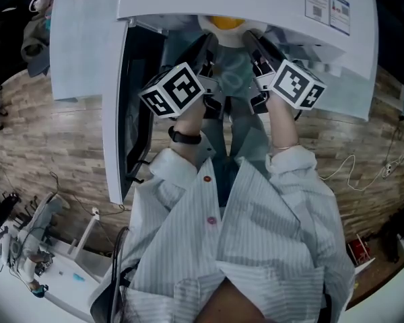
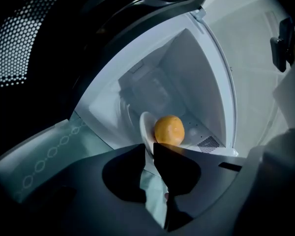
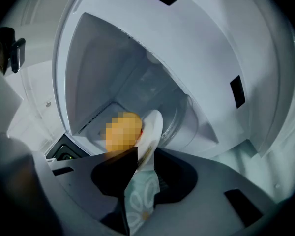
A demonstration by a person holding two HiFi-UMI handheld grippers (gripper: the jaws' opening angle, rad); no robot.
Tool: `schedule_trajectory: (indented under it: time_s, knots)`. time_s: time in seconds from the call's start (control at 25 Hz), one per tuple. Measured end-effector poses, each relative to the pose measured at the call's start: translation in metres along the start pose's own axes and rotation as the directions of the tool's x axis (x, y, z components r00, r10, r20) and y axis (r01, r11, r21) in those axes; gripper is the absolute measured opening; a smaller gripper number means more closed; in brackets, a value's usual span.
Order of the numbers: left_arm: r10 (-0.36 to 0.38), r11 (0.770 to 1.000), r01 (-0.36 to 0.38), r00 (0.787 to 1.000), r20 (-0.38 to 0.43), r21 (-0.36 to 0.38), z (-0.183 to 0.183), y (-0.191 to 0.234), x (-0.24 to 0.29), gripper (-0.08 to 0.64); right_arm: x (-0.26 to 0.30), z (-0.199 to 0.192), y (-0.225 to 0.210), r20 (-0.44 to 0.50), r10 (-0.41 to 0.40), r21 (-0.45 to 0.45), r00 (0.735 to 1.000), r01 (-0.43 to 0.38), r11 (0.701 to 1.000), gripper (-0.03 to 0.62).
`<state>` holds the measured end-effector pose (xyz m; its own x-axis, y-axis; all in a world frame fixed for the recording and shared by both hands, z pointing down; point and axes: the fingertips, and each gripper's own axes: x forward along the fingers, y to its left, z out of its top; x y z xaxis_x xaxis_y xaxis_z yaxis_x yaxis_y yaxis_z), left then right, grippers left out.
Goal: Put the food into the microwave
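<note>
Orange food on plate, seemingly inside microwave

The rim of a white plate is seen between the jaws of the right gripper, which are set narrowly apart; whether the pads are pressed on it cannot be told. An orange piece of food is carried on the plate, just left of the jaw tips, and the white cavity of the open microwave is faced straight ahead. A pale green patterned cloth is shown through the gap behind the tips.
</note>
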<state>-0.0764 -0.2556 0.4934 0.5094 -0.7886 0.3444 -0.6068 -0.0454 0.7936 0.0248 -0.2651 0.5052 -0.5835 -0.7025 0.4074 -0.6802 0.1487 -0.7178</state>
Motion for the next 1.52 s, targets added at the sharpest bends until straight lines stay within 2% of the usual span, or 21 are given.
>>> schedule_trajectory:
  time_s: [0.36, 0.6, 1.0, 1.2, 1.28, 1.44, 1.52]
  knots:
    - [0.015, 0.999, -0.015, 1.000, 0.001, 0.040, 0.002, 0.005, 0.011, 0.049, 0.010, 0.008, -0.001, 0.018, -0.021, -0.112, 1.000, 0.022, 0.993, 0.118]
    - [0.036, 0.988, -0.035, 0.999, -0.001, 0.147, 0.010, 0.003, 0.014, 0.057, 0.014, 0.015, 0.003, 0.047, -0.040, -0.173, 0.998, 0.048, 0.984, 0.126]
    - [0.035, 0.963, -0.034, 0.999, 0.002, 0.266, 0.021, 0.002, 0.029, 0.067, 0.025, 0.027, 0.001, 0.086, -0.046, -0.207, 0.995, 0.063, 0.976, 0.135]
    - [0.042, 0.946, -0.041, 0.999, 0.003, 0.322, 0.021, 0.007, 0.036, 0.074, 0.028, 0.030, 0.000, 0.128, -0.065, -0.265, 0.990, 0.097, 0.959, 0.137]
    - [0.056, 0.931, -0.053, 0.998, 0.003, 0.362, 0.021, 0.009, 0.039, 0.077, 0.029, 0.030, -0.001, 0.139, -0.082, -0.306, 0.987, 0.122, 0.944, 0.140]
    - [0.092, 0.866, -0.096, 0.995, 0.032, 0.490, 0.025, 0.009, 0.041, 0.072, 0.033, 0.029, 0.000, 0.124, -0.127, -0.419, 0.984, 0.168, 0.892, 0.167]
    - [0.093, 0.851, -0.098, 0.995, 0.034, 0.516, 0.024, 0.008, 0.042, 0.072, 0.034, 0.028, 0.000, 0.113, -0.141, -0.455, 0.984, 0.177, 0.873, 0.179]
